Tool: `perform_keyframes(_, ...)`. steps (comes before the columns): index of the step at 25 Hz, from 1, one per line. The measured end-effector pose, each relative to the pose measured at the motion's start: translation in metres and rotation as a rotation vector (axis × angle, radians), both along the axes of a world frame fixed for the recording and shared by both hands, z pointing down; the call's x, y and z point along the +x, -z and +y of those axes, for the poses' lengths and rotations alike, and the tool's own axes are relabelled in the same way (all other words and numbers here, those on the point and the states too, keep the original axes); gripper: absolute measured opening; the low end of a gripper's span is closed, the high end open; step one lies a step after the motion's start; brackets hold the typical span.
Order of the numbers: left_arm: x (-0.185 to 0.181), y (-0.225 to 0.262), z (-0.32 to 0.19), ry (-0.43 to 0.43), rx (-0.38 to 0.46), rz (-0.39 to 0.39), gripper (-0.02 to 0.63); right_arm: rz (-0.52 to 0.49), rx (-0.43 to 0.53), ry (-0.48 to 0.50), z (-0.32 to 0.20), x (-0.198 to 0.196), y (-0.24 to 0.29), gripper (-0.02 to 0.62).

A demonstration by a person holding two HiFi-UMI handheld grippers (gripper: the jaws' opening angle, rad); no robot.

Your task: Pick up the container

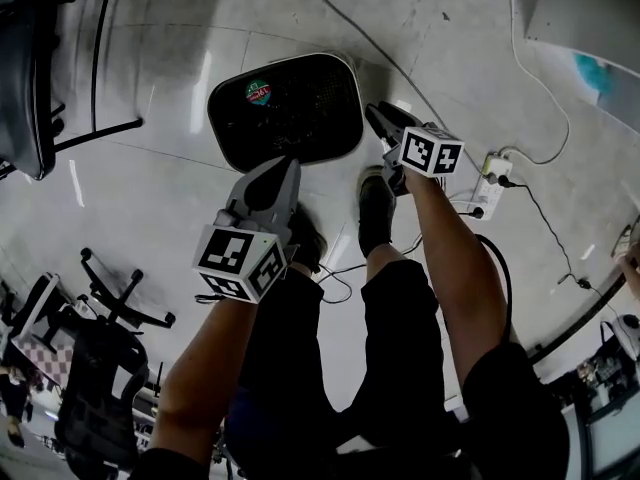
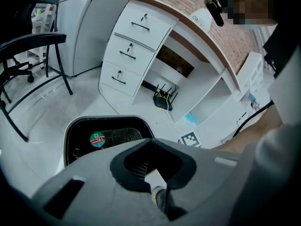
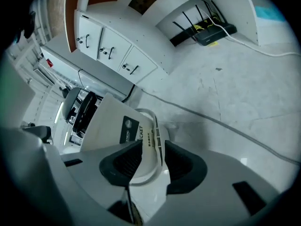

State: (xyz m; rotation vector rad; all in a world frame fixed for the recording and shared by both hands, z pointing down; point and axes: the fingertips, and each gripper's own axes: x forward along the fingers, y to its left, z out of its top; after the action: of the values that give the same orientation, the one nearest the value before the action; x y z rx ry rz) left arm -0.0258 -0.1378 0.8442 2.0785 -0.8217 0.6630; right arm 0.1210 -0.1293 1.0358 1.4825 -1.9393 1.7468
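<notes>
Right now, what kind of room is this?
Most likely an office or a lab workroom. There is a white desk with drawers, a router tucked under it, and a wheeled office chair standing on a shiny tiled floor.

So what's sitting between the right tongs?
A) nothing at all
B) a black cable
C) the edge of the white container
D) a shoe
C: in the right gripper view the edge of the white container stands between the right tongs, which are apart.
</notes>
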Motion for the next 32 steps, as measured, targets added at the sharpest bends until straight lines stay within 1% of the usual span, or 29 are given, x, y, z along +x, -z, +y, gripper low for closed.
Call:
perform_keyframes(3, 0.002, -0.008, -0.002, 0.005, -0.001, 0.014, 0.009, -0.074, -0.016, -0.002, 0.007, -0.011, -0.018, 0.121)
perform_keyframes(6, 0.004, -0.014, -0.002, 0.025, -0.009, 0.037, 0.009, -0.181, -0.002, -0.041, 0.006, -0.016, -0.026, 0.132)
perform_keyframes(8, 0.003, -0.016, 0.0, 0.039, -0.017, 0.066, 0.009, -0.237, 0.003, -0.065, 0.007, -0.018, -0.032, 0.133)
perform_keyframes(10, 0.002, -0.019, 0.003, 0.051, -0.024, 0.091, 0.009, -0.279, -0.004, -0.064, 0.01, -0.022, -0.039, 0.135)
perform_keyframes(14, 0.002, -0.027, 0.003, 0.071, -0.034, 0.098, 0.009, -0.386, -0.035, -0.056, 0.017, -0.028, -0.048, 0.135)
perform_keyframes(19, 0.0, -0.034, 0.006, 0.091, -0.053, 0.12, 0.009, -0.553, -0.059, -0.141, 0.021, -0.032, -0.052, 0.135)
perform_keyframes(20, 0.0, -0.034, 0.007, 0.095, -0.06, 0.128, 0.009, -0.575, -0.053, -0.143, 0.02, -0.032, -0.05, 0.128)
perform_keyframes(22, 0.0, -0.034, 0.007, 0.094, -0.063, 0.136, 0.009, -0.577, -0.015, -0.108, 0.017, -0.033, -0.047, 0.126)
perform_keyframes(23, -0.001, -0.034, 0.006, 0.092, -0.06, 0.134, 0.009, -0.562, -0.011, -0.101, 0.017, -0.032, -0.047, 0.094)
perform_keyframes(24, -0.001, -0.034, 0.005, 0.093, -0.057, 0.131, 0.009, -0.546, -0.019, -0.107, 0.018, -0.03, -0.047, 0.08)
perform_keyframes(27, -0.006, -0.029, 0.002, 0.108, -0.056, 0.118, 0.009, -0.53, -0.001, -0.134, 0.017, -0.022, -0.033, 0.08)
perform_keyframes(29, -0.007, -0.022, 0.001, 0.109, -0.053, 0.109, 0.009, -0.51, -0.008, -0.159, 0.02, -0.014, -0.021, 0.08)
perform_keyframes(32, -0.002, -0.007, -0.001, 0.094, -0.042, 0.116, 0.009, -0.478, 0.054, -0.136, 0.016, -0.002, 0.013, 0.08)
